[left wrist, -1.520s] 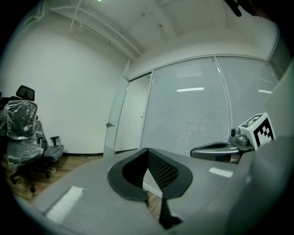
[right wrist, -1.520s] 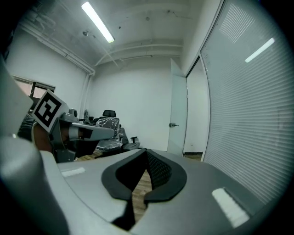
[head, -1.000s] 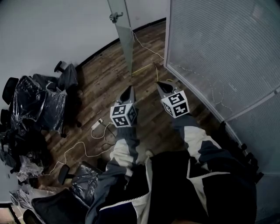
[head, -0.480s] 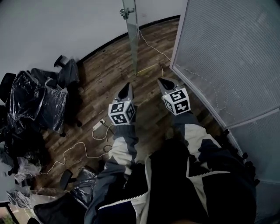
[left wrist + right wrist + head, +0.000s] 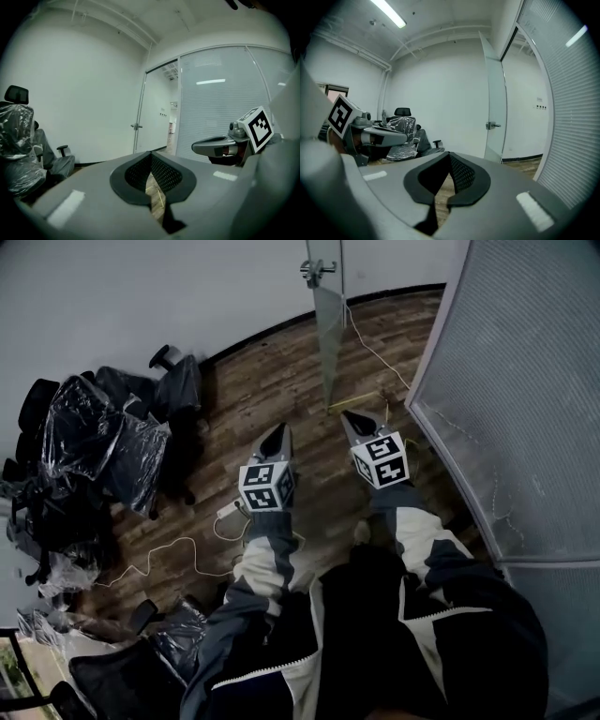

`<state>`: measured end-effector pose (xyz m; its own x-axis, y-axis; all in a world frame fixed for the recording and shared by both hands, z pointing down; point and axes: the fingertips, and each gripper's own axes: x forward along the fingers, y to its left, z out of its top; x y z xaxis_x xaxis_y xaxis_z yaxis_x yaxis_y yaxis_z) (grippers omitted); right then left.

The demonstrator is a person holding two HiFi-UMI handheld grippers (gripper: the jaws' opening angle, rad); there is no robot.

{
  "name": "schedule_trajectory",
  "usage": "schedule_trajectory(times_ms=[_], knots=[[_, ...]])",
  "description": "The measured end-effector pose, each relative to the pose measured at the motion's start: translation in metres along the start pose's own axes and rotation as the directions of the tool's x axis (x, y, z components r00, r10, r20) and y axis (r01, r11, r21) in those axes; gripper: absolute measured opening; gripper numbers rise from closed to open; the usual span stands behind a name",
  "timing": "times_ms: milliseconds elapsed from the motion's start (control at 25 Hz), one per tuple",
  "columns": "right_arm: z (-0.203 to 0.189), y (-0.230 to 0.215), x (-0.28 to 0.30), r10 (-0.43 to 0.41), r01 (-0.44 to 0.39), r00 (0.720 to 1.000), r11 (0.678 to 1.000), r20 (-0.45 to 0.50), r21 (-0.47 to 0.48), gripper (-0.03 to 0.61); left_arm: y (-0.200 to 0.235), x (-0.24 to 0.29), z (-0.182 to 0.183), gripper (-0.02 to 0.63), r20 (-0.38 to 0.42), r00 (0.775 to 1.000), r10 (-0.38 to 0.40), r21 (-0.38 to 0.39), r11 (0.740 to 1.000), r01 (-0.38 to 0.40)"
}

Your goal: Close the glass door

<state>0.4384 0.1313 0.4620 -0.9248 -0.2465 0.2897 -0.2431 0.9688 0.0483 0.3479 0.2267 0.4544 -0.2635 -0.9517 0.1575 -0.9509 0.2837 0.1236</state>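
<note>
The left gripper (image 5: 277, 432) and the right gripper (image 5: 351, 418) are held side by side in front of the person, both aimed forward and slightly down over the wooden floor (image 5: 272, 381). In the left gripper view the left gripper's (image 5: 150, 153) jaws are pressed together at the tips with nothing between them, and only floor shows through the slot below. The right gripper's (image 5: 449, 157) jaws are pressed together and empty in the same way. The glass door (image 5: 329, 343) stands ahead of both grippers, beyond their tips and touched by neither, roughly in line with the space between them and a little nearer the right one's line. Its long axis is upright, floor to ceiling. From the head view the leaf is seen almost edge-on, its thin edge turned toward the grippers and its width running away from them, so it stands open. The metal handle (image 5: 317, 270) sits partway up the leaf, and in the right gripper view the door (image 5: 496, 93) carries the handle (image 5: 492, 125) ahead and slightly right of the jaws. To the right of the right gripper rises a ribbed glass partition (image 5: 525, 381), with an open gap between its edge and the door. Well to the left of the left gripper are office chairs wrapped in plastic (image 5: 103, 446), and a white cable (image 5: 159, 554) trails over the floor behind and left of it.
</note>
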Motion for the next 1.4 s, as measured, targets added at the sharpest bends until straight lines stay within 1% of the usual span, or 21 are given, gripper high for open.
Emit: schedule_trajectory(times_ms=[120,280,480,720,760,840,920,1040,1120,1240,1400], knots=[[0.014,-0.014,0.034,0.059,-0.059,0.998,0.998,0.007,-0.021,0.005,0.013,0.032,0.011,0.002,-0.008,0.999,0.032,-0.009,0.999,-0.032],[0.024,-0.050,0.067,0.110,-0.110,0.994,0.992,0.008,-0.056,0.005,0.021,0.080,0.027,0.003,0.017,0.997,0.073,-0.066,0.995,-0.071],[0.029,-0.085,0.099,0.157,-0.156,0.988,0.986,0.008,-0.061,0.005,0.028,0.114,0.033,0.002,0.014,0.992,0.127,-0.074,0.989,-0.126],[0.039,-0.083,0.142,0.215,-0.214,0.976,0.974,0.014,-0.069,0.005,0.055,0.133,0.040,0.002,0.004,0.986,0.169,-0.037,0.985,-0.169],[0.040,-0.080,0.149,0.226,-0.224,0.974,0.972,0.013,-0.072,0.005,0.062,0.135,0.041,0.002,0.005,0.984,0.178,-0.036,0.983,-0.178],[0.042,-0.075,0.164,0.239,-0.238,0.971,0.968,0.010,-0.080,0.005,0.077,0.140,0.043,0.003,0.011,0.981,0.192,-0.057,0.980,-0.191],[0.044,-0.074,0.179,0.239,-0.237,0.971,0.968,0.004,-0.085,0.005,0.092,0.147,0.041,0.003,0.014,0.981,0.192,-0.072,0.979,-0.190],[0.048,-0.077,0.206,0.217,-0.216,0.976,0.972,-0.008,-0.097,0.005,0.117,0.165,0.041,0.002,0.020,0.984,0.175,-0.068,0.983,-0.173],[0.049,-0.083,0.227,0.190,-0.191,0.982,0.976,-0.018,-0.103,0.005,0.135,0.181,0.042,0.002,0.023,0.987,0.157,-0.045,0.987,-0.156],[0.055,-0.092,0.263,0.142,-0.144,0.989,0.985,-0.030,-0.094,0.005,0.163,0.206,0.050,0.002,0.023,0.992,0.125,0.013,0.992,-0.126],[0.078,-0.082,0.317,0.093,-0.096,0.995,0.991,-0.038,-0.091,0.005,0.223,0.227,0.065,0.002,0.025,0.996,0.091,0.015,0.996,-0.091]])
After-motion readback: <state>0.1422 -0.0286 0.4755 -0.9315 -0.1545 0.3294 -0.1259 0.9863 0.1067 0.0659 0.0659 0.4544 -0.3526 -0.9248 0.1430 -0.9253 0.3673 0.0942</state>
